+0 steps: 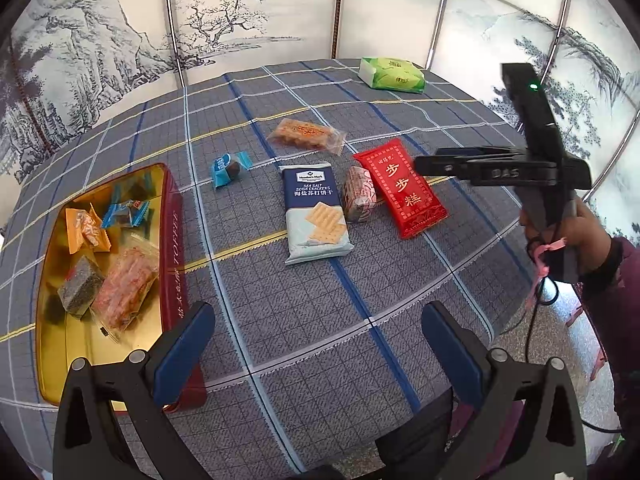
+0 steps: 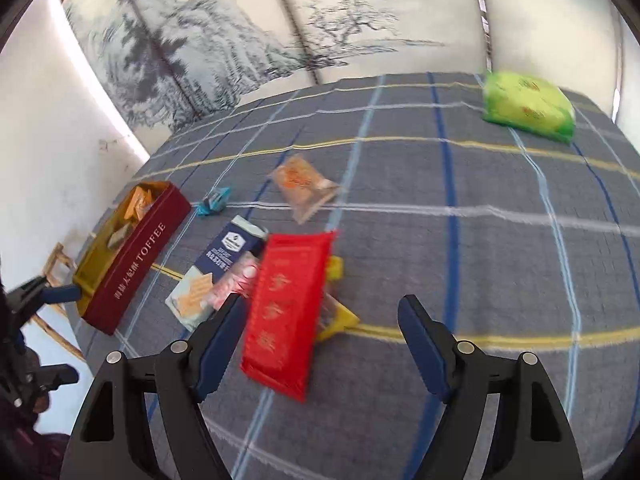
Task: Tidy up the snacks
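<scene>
Right hand-held gripper (image 2: 320, 344) gapes above red packet (image 2: 286, 312), clear tablecloth (image 2: 480, 264) rightward

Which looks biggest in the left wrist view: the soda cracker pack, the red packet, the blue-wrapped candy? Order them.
1. Soda cracker pack and red packet: nearly alike, crackers perhaps slightly larger, so unranked.
2. Blue-wrapped candy: clearly smallest.

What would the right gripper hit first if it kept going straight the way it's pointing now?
Most likely the red snack packet, which lies just ahead of the open right gripper, nearer its left finger. Depth is unclear, so it might meet the tablecloth beside the packet instead.
</scene>
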Demonstrator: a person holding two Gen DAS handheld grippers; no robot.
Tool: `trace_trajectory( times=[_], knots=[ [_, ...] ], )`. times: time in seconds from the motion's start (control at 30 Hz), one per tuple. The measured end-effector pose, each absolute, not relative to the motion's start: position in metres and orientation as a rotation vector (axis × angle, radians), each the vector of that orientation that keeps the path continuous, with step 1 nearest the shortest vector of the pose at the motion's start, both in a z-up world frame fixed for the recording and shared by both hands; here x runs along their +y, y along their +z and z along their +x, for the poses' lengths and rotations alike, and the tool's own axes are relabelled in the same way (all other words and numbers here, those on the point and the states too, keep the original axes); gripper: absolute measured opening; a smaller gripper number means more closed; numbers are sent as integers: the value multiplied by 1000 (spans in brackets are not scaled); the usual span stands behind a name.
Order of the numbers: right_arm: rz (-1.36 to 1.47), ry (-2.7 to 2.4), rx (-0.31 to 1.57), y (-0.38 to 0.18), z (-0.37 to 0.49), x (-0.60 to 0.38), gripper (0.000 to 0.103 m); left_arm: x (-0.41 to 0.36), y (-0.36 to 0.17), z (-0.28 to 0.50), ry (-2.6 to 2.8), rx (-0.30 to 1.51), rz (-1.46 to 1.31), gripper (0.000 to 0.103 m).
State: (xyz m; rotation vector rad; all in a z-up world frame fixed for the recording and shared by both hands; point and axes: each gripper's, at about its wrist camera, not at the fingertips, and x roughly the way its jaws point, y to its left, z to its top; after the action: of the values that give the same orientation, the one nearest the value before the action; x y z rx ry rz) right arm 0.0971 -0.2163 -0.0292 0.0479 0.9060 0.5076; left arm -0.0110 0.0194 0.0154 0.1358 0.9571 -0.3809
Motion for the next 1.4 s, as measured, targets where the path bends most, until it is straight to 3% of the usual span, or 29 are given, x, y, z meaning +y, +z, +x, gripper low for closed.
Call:
trace_trajectory(
  times=[0.17, 0.2, 0.37, 0.4, 0.8, 1.07, 1.17, 1.23, 1.27, 1.3, 1.4],
  knots=[
    [-122, 546, 942, -47, 111, -180, 75, 28, 12, -7, -381, 971, 115, 102],
    [-169, 551, 944, -51, 110, -174, 61, 31, 11, -7, -381, 973, 107, 102],
    [-303, 528, 853, -41, 94, -161, 42, 41, 4, 0, -378, 1014, 58, 102],
    [-305, 528, 847, -38, 92, -162, 32, 43, 2, 1, -379, 1022, 46, 102],
    [-58, 551, 864, -24, 46, -207, 20, 40, 4, -5, -395, 1019, 45, 102],
    [240, 485, 856, -22, 39, -288, 19, 33, 5, -9, -404, 1022, 64, 102],
    [197, 420, 901, -26, 30, -295, 25, 31, 5, -10, -408, 1016, 69, 102],
    [195, 427, 921, -25, 20, -285, 51, 29, 4, -9, -410, 1022, 67, 102],
    [172, 420, 912, -23, 15, -277, 78, 28, 3, -9, -412, 1026, 65, 102],
    [152, 415, 896, -22, 11, -272, 92, 27, 2, -9, -414, 1029, 64, 102],
    [72, 415, 883, -22, 5, -242, 95, 25, 1, -10, -419, 1033, 69, 102]
  ],
)
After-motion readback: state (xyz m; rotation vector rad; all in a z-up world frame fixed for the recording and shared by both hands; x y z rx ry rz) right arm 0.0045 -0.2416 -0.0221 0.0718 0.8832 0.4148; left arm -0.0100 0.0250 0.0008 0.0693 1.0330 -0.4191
